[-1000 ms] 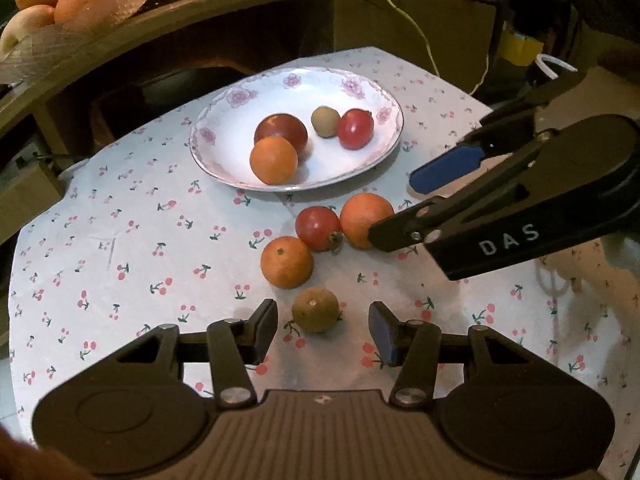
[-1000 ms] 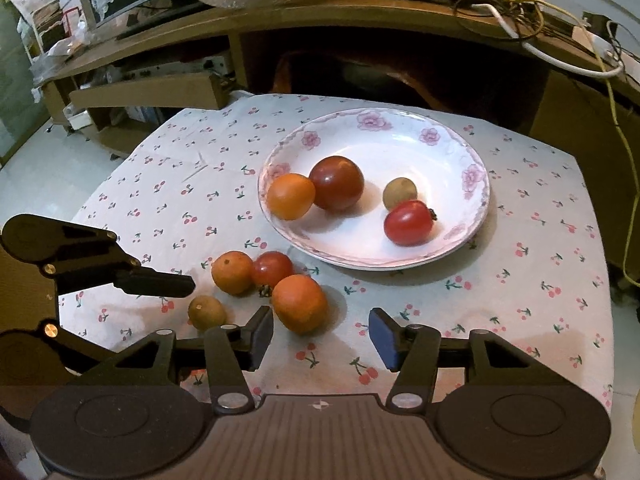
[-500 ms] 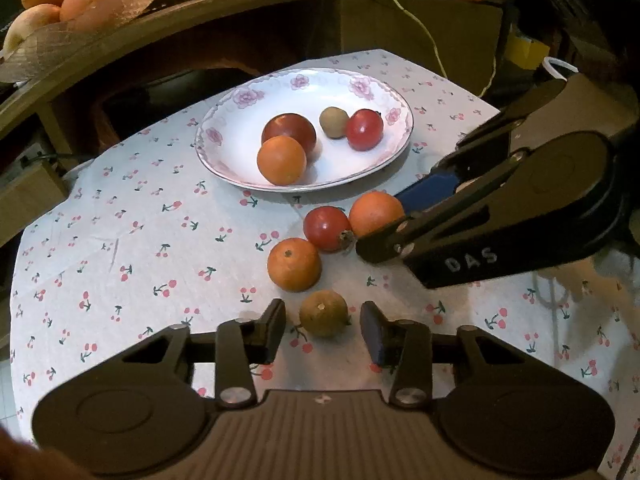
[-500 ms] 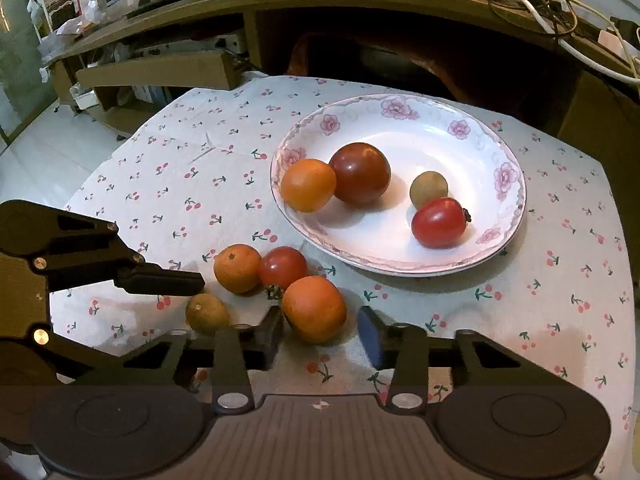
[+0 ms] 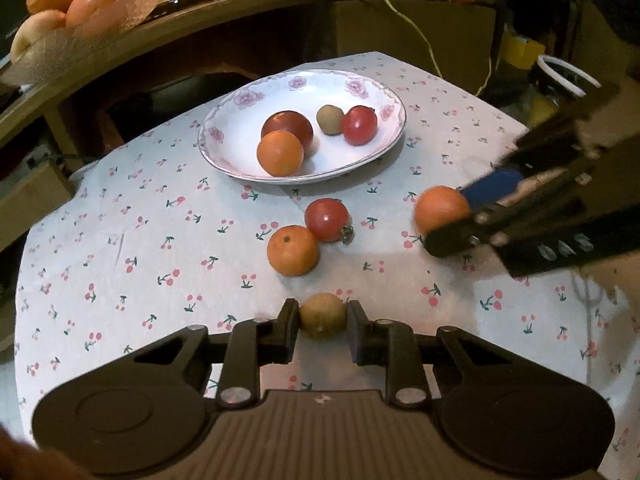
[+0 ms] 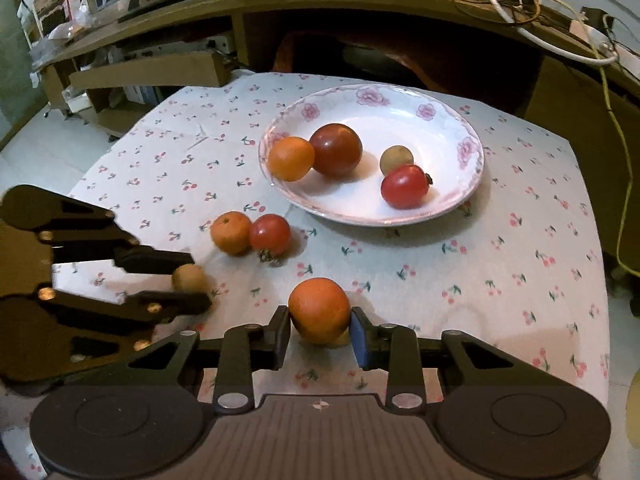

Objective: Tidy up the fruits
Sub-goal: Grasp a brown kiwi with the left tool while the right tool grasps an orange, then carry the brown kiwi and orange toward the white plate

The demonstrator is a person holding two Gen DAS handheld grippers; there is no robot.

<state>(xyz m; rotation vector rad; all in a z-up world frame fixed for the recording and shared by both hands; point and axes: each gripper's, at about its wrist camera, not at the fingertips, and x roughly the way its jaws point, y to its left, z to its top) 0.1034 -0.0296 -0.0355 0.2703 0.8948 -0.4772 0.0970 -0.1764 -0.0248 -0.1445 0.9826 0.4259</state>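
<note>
Left tool [image 5: 323, 316] closed on a small brown fruit [image 5: 322, 314], low over the cherry-print surface [image 5: 120, 248]. Right tool [image 6: 319, 322] squeezing an orange [image 6: 319, 309] from both sides, also just above the cloth. Flowered plate [image 6: 460, 176] straight ahead of both tools, farther back on the surface, already holding an orange, a dark red fruit, a small brown fruit and a red tomato. Open white space in the plate's near right part, closest to the right tool, so probably an easy drop there. Between tools and plate, off to the left: one more orange [image 5: 293, 251] touching a tomato [image 5: 327, 220], not yet picked up. Undersides of both held fruits hidden, so hard to say whether lifted or touching the cloth. Right tool blurry in the left view. Small brown fruit partly covered by fingers in the right view.
</note>
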